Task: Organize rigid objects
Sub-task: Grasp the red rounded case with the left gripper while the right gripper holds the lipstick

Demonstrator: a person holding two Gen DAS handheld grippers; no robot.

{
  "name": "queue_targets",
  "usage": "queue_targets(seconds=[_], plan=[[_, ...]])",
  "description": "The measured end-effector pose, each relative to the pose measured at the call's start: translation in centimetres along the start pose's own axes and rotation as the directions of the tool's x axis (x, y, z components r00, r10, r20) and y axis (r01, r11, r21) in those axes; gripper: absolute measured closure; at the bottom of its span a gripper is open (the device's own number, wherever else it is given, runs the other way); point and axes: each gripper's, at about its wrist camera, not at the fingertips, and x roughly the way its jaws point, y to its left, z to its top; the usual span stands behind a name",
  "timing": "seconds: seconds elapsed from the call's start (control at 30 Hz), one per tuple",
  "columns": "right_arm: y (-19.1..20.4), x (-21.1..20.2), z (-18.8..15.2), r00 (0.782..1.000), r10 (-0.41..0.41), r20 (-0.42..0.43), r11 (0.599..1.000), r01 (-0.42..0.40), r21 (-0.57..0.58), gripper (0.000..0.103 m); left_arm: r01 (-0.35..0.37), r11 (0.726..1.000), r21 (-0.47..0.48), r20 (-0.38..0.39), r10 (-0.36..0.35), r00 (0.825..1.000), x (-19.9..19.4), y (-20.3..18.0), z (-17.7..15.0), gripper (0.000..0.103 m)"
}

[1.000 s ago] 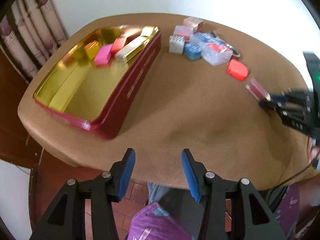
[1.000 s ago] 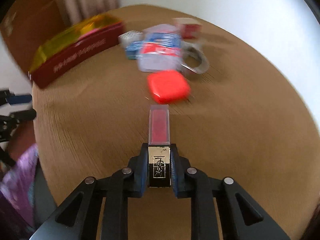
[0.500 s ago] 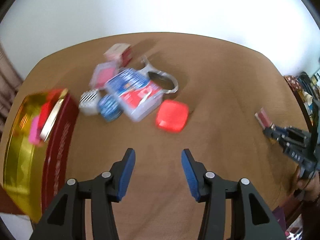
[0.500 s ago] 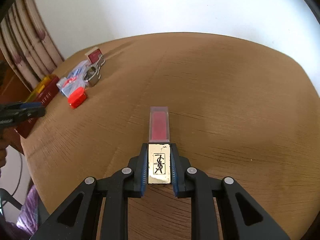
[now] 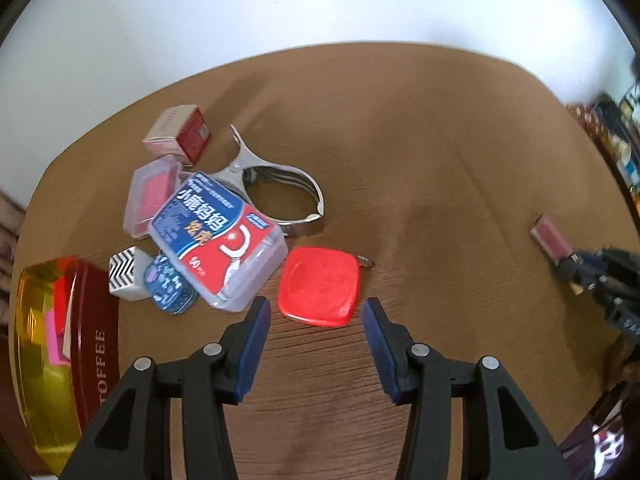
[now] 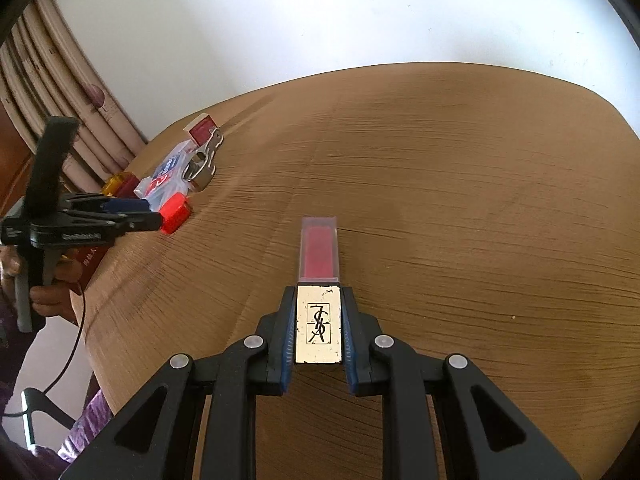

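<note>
My left gripper (image 5: 316, 312) is open, its blue pads on either side of the near edge of a flat red square case (image 5: 318, 286) on the brown table. My right gripper (image 6: 319, 304) is shut on a lip gloss tube (image 6: 319, 264) with a gold cap and clear red body, held just above the table; it also shows at the right of the left wrist view (image 5: 554, 240). A gold and red toffee tin (image 5: 44, 364) with several small items inside stands at the left.
Behind the red case lies a cluster: a floss pick box (image 5: 218, 236), a metal clip (image 5: 280, 188), a pink clear case (image 5: 152, 196), a red and pink box (image 5: 178, 134), a zigzag cube (image 5: 126, 274) and a blue round tin (image 5: 170, 286). Curtains (image 6: 60, 92) hang left.
My left gripper has swung right from the tin and closed in on the red case. My right gripper has turned away from the cluster, still holding the lip gloss.
</note>
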Motion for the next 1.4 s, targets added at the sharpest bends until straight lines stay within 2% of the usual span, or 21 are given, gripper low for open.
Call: queue_targets(seconds=[0.27,0.4,0.53,0.6,0.67,0.73,0.83,0.87,1.03,1.13,1.23,1.27,1.3,1.4], plan=[[-0.7,-0.1,0.1,0.999,0.034,0.007,0.999,-0.034,0.035,0.083,0.077,0.997,0.008,-0.071,-0.076,0.995,2.4,0.9,1.5,0.054],[-0.8,-0.3,0.0,0.999,0.034,0.003,0.999,-0.034,0.033,0.082,0.094,0.995,0.024,-0.086,-0.091,0.992,3.1,1.1,2.3,0.052],[-0.9,-0.3,0.0,0.999,0.035,0.0,0.999,-0.035,0.037,0.081,0.077,0.997,0.003,-0.094,-0.076,0.993,3.9,1.3,3.6,0.051],[-0.9,-0.3,0.1,0.999,0.034,0.001,0.999,-0.034,0.039,0.081,0.059,0.998,-0.026,-0.082,-0.061,0.995,3.9,1.1,3.8,0.055],[-0.8,-0.2,0.1,0.999,0.032,-0.001,0.999,-0.032,0.039,0.081,0.036,0.998,-0.05,-0.064,-0.039,0.997,3.6,0.8,3.3,0.055],[-0.8,-0.2,0.1,1.0,0.03,0.0,0.999,-0.03,0.038,0.082,0.041,0.995,-0.094,-0.048,-0.046,0.998,2.8,0.8,2.1,0.055],[-0.7,-0.1,0.1,1.0,0.024,0.0,0.999,-0.024,0.032,0.081,0.141,0.967,-0.213,0.016,-0.141,0.99,0.8,1.2,-0.2,0.055],[-0.6,-0.1,0.1,1.0,0.021,-0.001,0.999,-0.021,0.03,0.081,0.16,0.955,-0.25,0.043,-0.154,0.987,-0.2,1.4,-1.2,0.055],[-0.3,0.0,0.1,1.0,0.007,-0.004,1.0,-0.007,0.015,0.081,0.189,0.902,-0.388,0.112,-0.157,0.981,-5.2,4.3,-5.8,0.055],[-0.1,0.1,0.2,1.0,-0.01,-0.005,1.0,0.01,0.012,0.081,0.15,0.873,-0.463,0.125,-0.104,0.987,-8.1,7.8,-7.7,0.055],[0.0,0.2,0.2,1.0,-0.018,-0.009,1.0,0.018,0.006,0.081,0.062,0.85,-0.524,0.113,-0.003,0.994,-11.1,12.9,-9.2,0.055],[0.1,0.2,0.3,1.0,-0.022,-0.011,1.0,0.022,0.004,0.081,-0.001,0.835,-0.55,0.089,0.06,0.994,-11.4,15.2,-9.5,0.055],[0.2,0.3,0.3,1.0,-0.027,-0.012,1.0,0.027,0.001,0.081,-0.035,0.826,-0.562,0.071,0.09,0.993,-11.3,16.8,-10.6,0.055],[0.3,0.4,0.3,0.999,-0.037,-0.013,0.999,0.037,-0.004,0.081,-0.121,0.804,-0.583,0.009,0.156,0.988,-9.4,21.4,-10.8,0.055]])
